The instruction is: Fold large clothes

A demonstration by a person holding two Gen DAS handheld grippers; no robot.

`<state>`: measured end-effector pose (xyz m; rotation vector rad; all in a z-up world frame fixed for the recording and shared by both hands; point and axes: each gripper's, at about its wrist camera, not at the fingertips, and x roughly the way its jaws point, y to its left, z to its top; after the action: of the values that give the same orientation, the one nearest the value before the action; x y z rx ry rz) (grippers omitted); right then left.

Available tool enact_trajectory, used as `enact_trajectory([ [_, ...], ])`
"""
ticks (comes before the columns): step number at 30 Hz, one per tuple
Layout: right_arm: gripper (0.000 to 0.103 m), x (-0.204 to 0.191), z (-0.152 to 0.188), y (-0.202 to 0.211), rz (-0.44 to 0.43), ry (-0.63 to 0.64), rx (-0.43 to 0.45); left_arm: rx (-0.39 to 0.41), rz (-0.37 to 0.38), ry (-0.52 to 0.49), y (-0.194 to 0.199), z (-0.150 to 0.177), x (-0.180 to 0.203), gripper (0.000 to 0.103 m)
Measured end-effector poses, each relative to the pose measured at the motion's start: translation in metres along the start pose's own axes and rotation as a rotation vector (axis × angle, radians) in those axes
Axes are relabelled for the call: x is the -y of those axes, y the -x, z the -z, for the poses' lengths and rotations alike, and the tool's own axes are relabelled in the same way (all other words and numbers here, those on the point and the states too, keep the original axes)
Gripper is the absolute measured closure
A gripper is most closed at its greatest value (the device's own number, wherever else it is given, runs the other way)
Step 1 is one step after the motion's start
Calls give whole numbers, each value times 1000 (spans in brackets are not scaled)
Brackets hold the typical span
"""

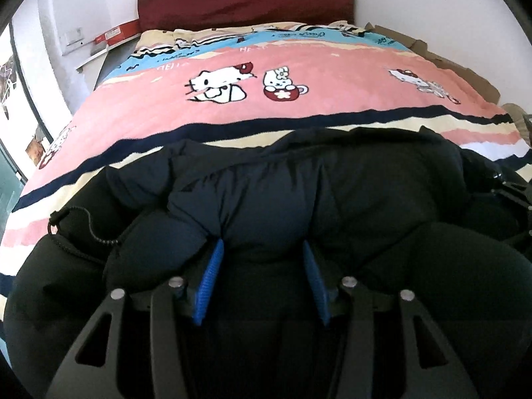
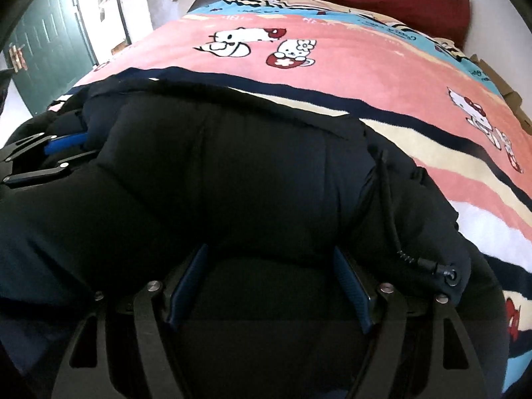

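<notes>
A dark navy puffer jacket (image 1: 266,193) lies bunched on the near part of the bed, and it fills the lower half of the right wrist view (image 2: 232,166). My left gripper (image 1: 262,242) has a thick puffy fold of the jacket between its blue pads (image 1: 212,266), which press into the fabric. My right gripper (image 2: 270,248) holds another bulging fold the same way, with its jaws wider apart. The left gripper (image 2: 66,139) also shows at the left edge of the right wrist view, buried in the jacket. A drawcord with a toggle (image 2: 445,271) hangs at the jacket's right edge.
The bed carries a pink cartoon-cat blanket (image 1: 299,66) with cream and navy stripes. A dark red headboard (image 1: 246,0) stands against the white wall. Cardboard (image 1: 465,66) lies along the bed's right side. A green door (image 2: 50,50) is at the left.
</notes>
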<state>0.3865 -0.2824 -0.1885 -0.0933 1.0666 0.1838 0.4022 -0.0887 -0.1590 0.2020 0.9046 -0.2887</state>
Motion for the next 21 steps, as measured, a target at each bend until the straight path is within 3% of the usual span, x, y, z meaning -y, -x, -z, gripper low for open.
enact_trajectory([
  [5, 29, -5, 1, 21, 12, -7, -9, -47, 36, -18, 30, -6, -3, 56],
  [13, 28, -27, 34, 123, -133, 36, 113, 5, 178, 61, 135, 17, 7, 56],
  [18, 28, -48, 57, 135, -182, 57, 102, -56, 179, 30, 142, 48, 38, 56],
  [21, 28, -50, 68, 125, -182, 42, 71, -79, 166, 66, 130, 62, 40, 56],
])
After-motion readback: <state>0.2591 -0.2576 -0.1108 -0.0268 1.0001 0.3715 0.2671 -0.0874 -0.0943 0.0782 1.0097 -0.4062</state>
